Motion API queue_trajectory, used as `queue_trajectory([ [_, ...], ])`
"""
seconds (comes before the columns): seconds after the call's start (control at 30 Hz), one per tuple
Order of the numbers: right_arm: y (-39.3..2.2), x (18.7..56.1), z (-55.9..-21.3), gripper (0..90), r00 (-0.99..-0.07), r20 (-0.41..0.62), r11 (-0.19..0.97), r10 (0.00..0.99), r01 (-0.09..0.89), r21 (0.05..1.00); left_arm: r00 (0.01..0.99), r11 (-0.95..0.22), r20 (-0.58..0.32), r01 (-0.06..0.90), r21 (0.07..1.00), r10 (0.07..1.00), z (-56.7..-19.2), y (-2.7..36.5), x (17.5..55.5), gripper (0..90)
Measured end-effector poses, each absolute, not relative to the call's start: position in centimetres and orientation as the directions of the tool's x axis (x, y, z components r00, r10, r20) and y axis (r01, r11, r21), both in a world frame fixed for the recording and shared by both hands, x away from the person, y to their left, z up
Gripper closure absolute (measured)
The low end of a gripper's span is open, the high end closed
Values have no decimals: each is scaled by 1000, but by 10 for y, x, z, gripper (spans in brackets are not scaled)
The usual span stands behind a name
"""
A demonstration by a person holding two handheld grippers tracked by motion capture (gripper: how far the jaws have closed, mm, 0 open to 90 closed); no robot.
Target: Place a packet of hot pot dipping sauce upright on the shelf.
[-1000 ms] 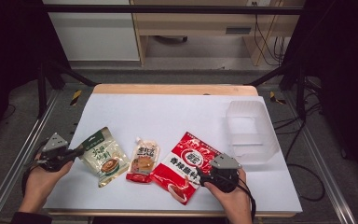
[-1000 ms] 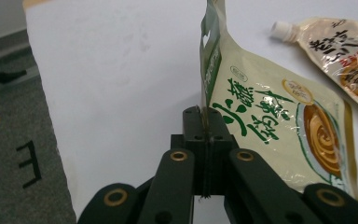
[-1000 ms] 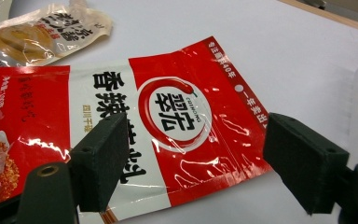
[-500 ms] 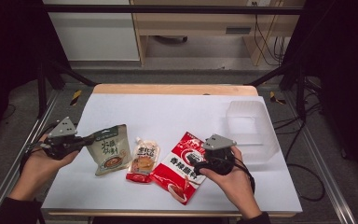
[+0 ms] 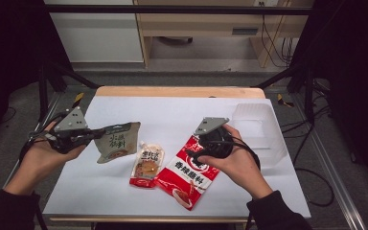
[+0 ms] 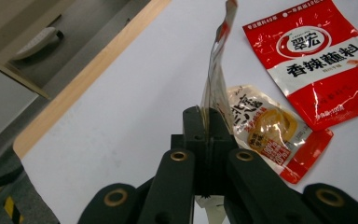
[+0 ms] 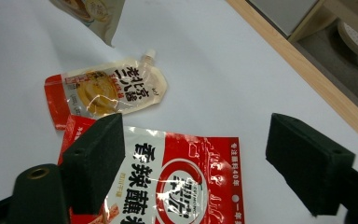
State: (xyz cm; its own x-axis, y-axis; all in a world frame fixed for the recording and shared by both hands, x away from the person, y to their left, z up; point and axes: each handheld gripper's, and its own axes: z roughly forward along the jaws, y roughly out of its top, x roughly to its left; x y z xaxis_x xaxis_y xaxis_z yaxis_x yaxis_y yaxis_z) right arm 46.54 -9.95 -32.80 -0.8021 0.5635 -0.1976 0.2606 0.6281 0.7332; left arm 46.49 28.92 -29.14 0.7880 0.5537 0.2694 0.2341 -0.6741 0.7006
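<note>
We see the white bench (image 5: 182, 115) bearing a large red foil seasoning packet (image 5: 188, 173) directly beneath our right gripper (image 7: 196, 158), jaws apart; our left gripper (image 6: 207, 128) clamps the pale green-labelled pouch (image 5: 117, 146) aloft, seemingly clear of the bench.

red packet (image 6: 314, 60): 翠宏, 香辣蘸料 | spouted pouch (image 7: 114, 91): 老北京
</note>
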Motion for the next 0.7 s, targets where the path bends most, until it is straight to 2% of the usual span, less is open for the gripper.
queue_trajectory([
  [0.3,-88,481,-306,254,-846,-229,701,481,215,680,809,-650,239,216,728,537,-281,280,480,900],
  [0.4,-79,489,-299,227,-861,-262,755,436,191,628,820,-668,248,204,716,516,-278,272,486,900],
  [0.53,-70,500,-296,202,-880,-252,778,402,184,600,832,-674,239,201,711,500,-280,266,495,900],
  [0.7,-58,503,-297,262,-897,-262,803,355,149,577,844,-690,243,190,698,478,-285,258,500,900],
])
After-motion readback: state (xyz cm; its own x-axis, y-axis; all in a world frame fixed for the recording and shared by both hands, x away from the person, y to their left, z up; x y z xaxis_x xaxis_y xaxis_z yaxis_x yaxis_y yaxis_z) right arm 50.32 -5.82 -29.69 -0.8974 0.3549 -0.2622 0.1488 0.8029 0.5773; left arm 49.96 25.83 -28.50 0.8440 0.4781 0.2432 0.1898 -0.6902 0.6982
